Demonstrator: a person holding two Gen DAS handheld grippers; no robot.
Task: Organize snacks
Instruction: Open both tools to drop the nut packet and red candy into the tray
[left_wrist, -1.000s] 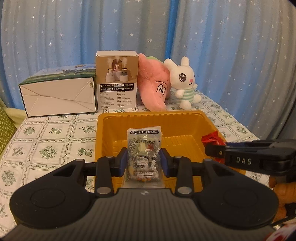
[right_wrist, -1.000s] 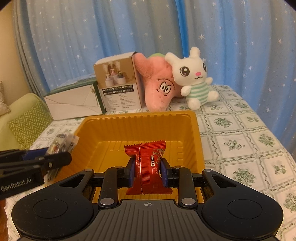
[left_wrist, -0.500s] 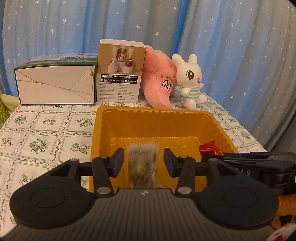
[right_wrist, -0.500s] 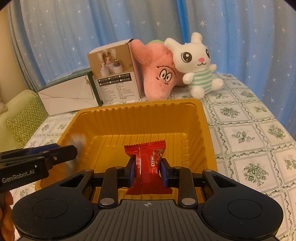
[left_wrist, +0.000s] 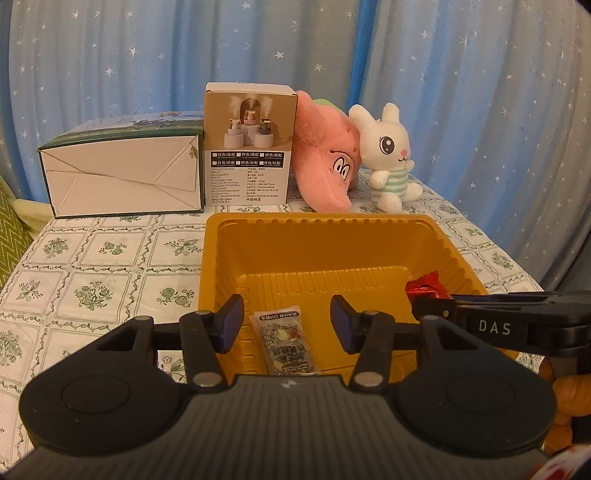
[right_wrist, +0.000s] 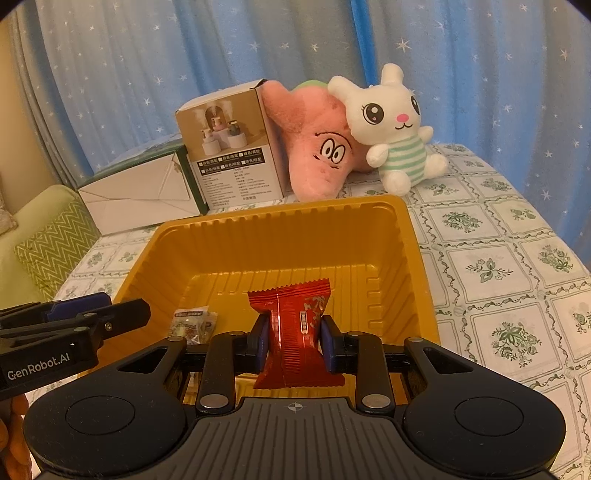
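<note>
A yellow plastic tray (left_wrist: 317, 229) (right_wrist: 280, 221) sits on the patterned tablecloth. A clear snack packet (left_wrist: 286, 341) (right_wrist: 192, 325) lies flat on the tray floor near the front wall. My left gripper (left_wrist: 287, 323) hovers over it, its jaws opening, with the pads apart from the packet. It enters the right wrist view from the left (right_wrist: 122, 317). My right gripper (right_wrist: 293, 341) is shut on a red snack packet (right_wrist: 295, 332) above the tray's front right part. In the left wrist view the red snack packet (left_wrist: 424, 288) shows at the right gripper's tips.
Behind the tray stand a white and green box (left_wrist: 122, 173), a brown product box (left_wrist: 249, 144), a pink plush (left_wrist: 328, 166) and a white rabbit plush (left_wrist: 388, 155). Blue starred curtains hang behind. A green cushion (right_wrist: 48, 240) lies left of the table.
My left gripper's jaws spread and let the clear packet go. It dropped from upright between the pads to flat on the tray floor. The right gripper kept its hold on the red packet.
</note>
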